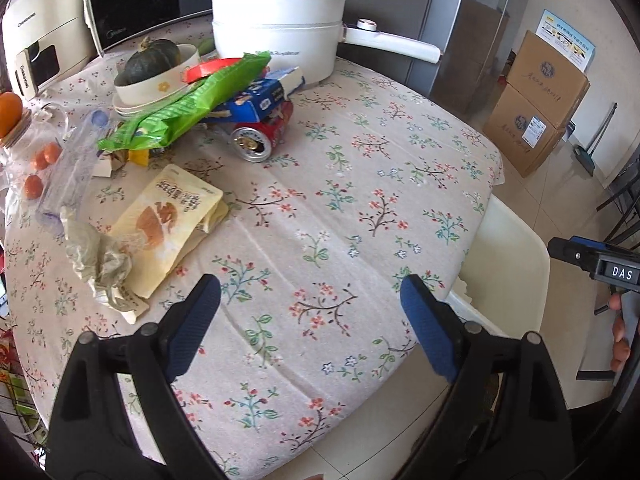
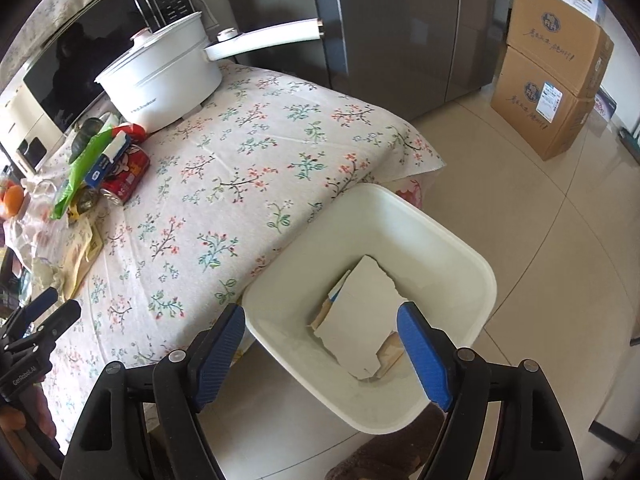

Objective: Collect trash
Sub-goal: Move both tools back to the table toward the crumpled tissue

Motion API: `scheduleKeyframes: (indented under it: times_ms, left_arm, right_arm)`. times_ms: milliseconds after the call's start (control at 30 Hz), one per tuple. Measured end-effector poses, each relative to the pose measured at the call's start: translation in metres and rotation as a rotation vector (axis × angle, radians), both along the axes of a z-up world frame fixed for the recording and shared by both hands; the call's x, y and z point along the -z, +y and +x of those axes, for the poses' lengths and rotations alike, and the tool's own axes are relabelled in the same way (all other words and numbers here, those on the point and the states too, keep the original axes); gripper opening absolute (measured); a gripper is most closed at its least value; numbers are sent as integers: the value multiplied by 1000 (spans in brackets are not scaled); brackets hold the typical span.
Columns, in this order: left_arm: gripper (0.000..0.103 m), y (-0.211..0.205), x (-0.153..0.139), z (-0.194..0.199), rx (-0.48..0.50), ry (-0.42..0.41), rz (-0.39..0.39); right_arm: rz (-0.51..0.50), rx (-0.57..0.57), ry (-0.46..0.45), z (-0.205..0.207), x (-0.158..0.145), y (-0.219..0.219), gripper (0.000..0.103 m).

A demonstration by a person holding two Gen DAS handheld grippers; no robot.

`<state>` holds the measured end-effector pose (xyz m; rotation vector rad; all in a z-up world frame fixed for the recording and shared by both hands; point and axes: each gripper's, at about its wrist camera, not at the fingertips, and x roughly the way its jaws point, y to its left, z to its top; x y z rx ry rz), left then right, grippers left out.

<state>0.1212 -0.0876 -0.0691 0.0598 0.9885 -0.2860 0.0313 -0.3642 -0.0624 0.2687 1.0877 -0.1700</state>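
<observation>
the right gripper (image 2: 322, 350) hangs released over the white bin (image 2: 452, 240), torn paper (image 2: 360, 320) inside, perhaps flat; the left gripper (image 1: 310, 320) gapes empty above the tablecloth (image 1: 340, 208); the yellow packet (image 1: 168, 224) beyond lies lengthwise, pointing away toward the red can (image 1: 260, 136).

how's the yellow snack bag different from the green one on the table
The yellow snack bag lies flat on the tablecloth, nothing on it; a crumpled wrapper touches its edge. The green snack bag slants up over the pile, against the bowl, partly covering a blue box. Both look opened, uncollected.
</observation>
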Motion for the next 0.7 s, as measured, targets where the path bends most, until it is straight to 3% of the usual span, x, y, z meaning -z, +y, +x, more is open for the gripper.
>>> scheduleKeyframes:
  times_ms: [433,600,700]
  left_arm:
    - [91,115,6,29,-261,-8,83]
    - [90,141,20,50,-327,9,64]
    - [84,144,31,59,-339,30,69]
  right_arm:
    - [-2,-164,-14,50,-10,103,84]
    - [3,-182,1,63,-4,124,84]
    - [12,-182,12,71,-1,131,84]
